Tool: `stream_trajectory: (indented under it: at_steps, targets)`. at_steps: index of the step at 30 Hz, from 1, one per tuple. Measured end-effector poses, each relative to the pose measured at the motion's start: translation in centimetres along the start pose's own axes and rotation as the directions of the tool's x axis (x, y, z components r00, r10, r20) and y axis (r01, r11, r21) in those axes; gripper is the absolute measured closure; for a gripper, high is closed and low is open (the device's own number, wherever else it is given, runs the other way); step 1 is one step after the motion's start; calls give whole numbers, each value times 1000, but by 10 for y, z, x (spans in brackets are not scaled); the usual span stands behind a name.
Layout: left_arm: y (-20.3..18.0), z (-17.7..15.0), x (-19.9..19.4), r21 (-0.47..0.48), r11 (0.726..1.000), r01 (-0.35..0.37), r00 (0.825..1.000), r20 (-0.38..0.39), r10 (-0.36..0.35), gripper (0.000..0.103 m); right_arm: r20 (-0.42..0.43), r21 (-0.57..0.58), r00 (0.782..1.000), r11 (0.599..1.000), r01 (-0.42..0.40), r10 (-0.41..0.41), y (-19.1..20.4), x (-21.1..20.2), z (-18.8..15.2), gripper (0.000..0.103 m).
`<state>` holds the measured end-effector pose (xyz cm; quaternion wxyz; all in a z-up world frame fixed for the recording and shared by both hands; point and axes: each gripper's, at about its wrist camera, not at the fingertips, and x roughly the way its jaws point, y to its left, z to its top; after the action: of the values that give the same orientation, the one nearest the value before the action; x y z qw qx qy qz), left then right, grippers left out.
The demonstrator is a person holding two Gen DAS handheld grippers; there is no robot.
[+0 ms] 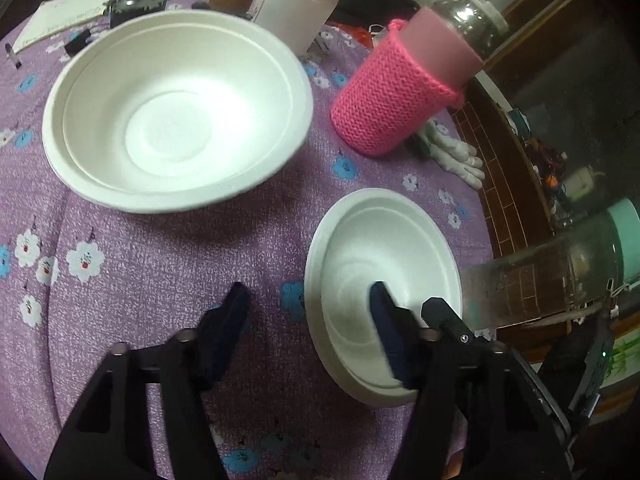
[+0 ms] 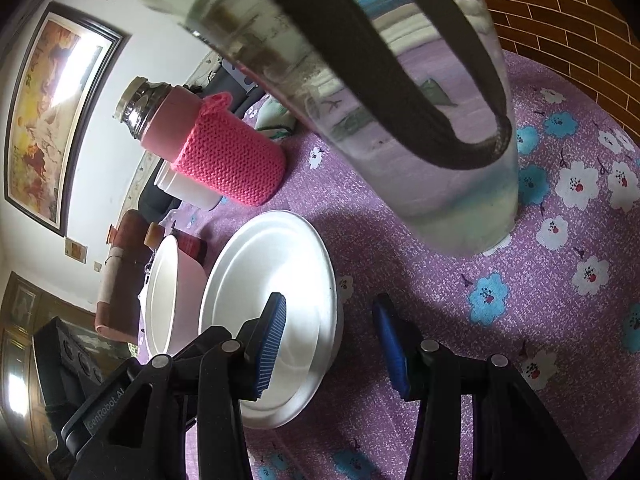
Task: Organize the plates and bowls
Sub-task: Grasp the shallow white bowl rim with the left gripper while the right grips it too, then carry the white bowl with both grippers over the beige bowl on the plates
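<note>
On the right gripper's [image 2: 330, 344] black arm, "GenRobot.AI"; both grippers released, left gripper [image 1: 310, 332] too

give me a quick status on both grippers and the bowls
Left gripper open, straddling small bowl's near rim. Right gripper open, straddling its far rim. Large bowl untouched. Clear bottle close by right gripper.

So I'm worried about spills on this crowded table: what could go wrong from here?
1. The small bowl sits near the table edge; with one finger of the left gripper and one of the right gripper over it, a nudge might slide this light bowl off.
2. The clear glass jar stands just beyond the right gripper; lifting forward could knock it.
3. The pink-sleeved bottle stands beside the large bowl, so a wide swing might tip it.
</note>
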<state>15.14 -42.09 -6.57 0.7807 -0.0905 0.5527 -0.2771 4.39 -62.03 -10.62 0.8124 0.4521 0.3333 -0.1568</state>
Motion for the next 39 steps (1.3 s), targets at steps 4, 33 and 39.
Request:
stream_trajectory:
  at_steps: [4,33,39]
  targets:
    - [2,-1,0,9,1000,7,1000,-7,-7,85,-8,1,1000,1000,1,-1,-1,3,0,73]
    - [73,-60,-119,-9,995,-100,991,86,100,96,-123,-95,987,989,-114,102,63,-19,-78,94]
    - [130,-92,-191,-53,985,-163,972,166,169,95,-203,-176,968,968,-181,145,123,-20,-142,94]
